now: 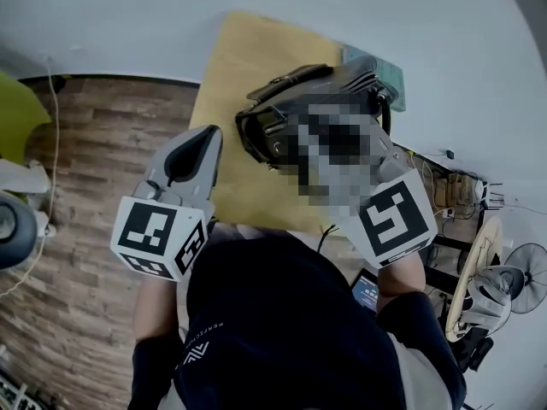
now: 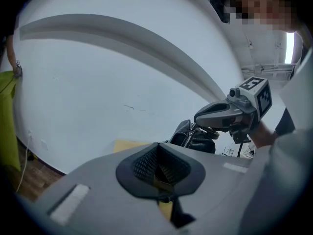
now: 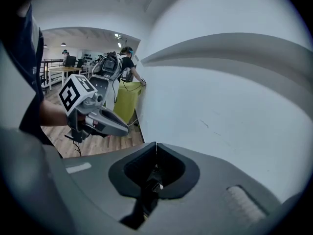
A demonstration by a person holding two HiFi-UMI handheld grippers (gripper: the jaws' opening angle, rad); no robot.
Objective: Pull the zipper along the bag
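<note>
yellow table (image 1: 224, 75) by wall. black bag (image 1: 278, 114) sits on far end. looks soft, floppy, light; prob. sags when tugged, so pin fabric nr zipper (image 2: 189, 135) and pinch the pull. left gripper (image 1: 205, 140) short of bag, right gripper (image 3: 155, 144) just above it. both jaws together, empty.

Black bag (image 1: 269, 131), seemingly open, on yellow tabletop (image 1: 235, 58)
</note>
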